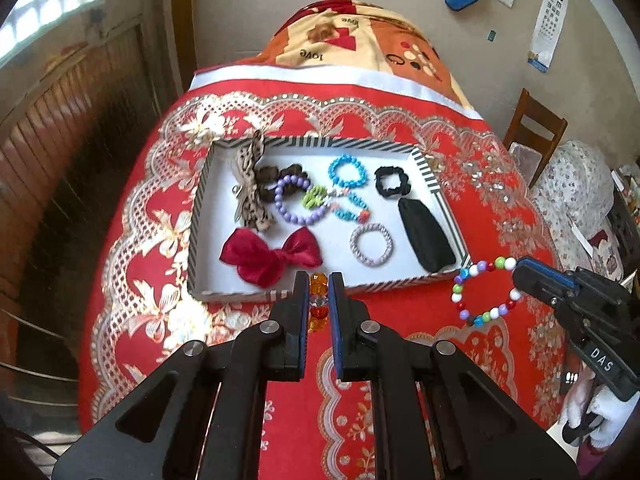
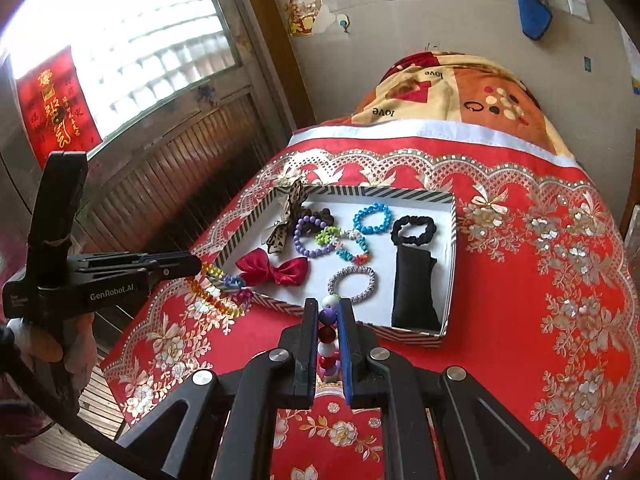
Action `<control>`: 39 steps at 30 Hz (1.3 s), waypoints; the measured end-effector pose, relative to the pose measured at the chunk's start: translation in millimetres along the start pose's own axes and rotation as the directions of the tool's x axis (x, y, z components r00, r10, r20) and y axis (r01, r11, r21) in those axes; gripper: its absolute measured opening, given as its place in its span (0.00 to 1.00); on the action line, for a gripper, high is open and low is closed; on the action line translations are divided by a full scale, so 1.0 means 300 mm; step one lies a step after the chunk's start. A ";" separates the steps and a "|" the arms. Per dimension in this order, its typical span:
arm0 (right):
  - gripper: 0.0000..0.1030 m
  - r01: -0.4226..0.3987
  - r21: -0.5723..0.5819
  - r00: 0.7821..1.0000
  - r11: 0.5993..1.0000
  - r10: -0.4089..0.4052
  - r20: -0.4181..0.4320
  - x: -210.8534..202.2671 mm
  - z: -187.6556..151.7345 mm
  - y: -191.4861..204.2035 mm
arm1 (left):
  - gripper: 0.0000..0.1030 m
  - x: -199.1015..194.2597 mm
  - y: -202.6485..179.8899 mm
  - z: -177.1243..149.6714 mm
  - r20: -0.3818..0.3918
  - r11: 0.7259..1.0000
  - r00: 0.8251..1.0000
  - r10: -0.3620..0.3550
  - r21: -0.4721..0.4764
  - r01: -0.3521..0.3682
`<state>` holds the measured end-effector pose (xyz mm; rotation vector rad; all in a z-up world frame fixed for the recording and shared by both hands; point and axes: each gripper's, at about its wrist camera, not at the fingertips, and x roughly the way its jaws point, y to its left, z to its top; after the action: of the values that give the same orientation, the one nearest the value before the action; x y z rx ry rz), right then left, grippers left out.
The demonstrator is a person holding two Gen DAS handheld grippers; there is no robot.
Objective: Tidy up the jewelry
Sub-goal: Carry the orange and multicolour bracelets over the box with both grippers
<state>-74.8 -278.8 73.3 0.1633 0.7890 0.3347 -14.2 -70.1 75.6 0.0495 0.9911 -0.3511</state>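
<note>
**A:** Left wrist view: the left gripper (image 1: 319, 280) is clamped narrow on an amber bead bracelet (image 1: 318, 302), lifted above the red patterned cloth (image 1: 400, 312) just in front of the striped tray (image 1: 320, 142). What does the other hand carry?

**B:** The right gripper (image 2: 327, 307) is pinched tight on a multicoloured bead bracelet (image 2: 328, 336) (white, purple and red beads show between the fingers). In the left wrist view that bracelet (image 1: 486, 294) hangs as an open ring off the tray's near right corner, clear of the cloth.

**A:** And inside the tray?

**B:** A red bow (image 1: 270, 256) lies at the near left, a silver bracelet (image 1: 371, 245) beside it, a black pouch (image 1: 426, 232) along the right wall. Farther back sit a purple bead bracelet (image 1: 294, 200), a blue bead bracelet (image 1: 347, 171), a black scrunchie (image 1: 393, 182) and a spotted ribbon (image 1: 250, 184).

**A:** Seen from the right wrist, the amber strand (image 2: 212, 292) droops from the left gripper's tip, near the tray's left corner.
</note>
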 end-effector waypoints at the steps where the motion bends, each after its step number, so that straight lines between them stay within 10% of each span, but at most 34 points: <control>1: 0.08 0.002 -0.001 1.000 1.000 -0.002 0.000 0.002 0.003 0.000 | 0.08 0.000 -0.005 0.004 0.003 1.000 1.000 0.000 0.004 0.000; 39: 0.08 0.042 0.061 0.997 0.997 -0.038 -0.068 0.245 0.144 -0.101 | 0.08 0.299 -0.066 0.189 -0.083 0.996 0.996 -0.042 0.071 0.048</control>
<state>11.4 -281.9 46.2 0.1956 0.8681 0.2792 70.0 -123.9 34.9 0.1087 1.0616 -0.4297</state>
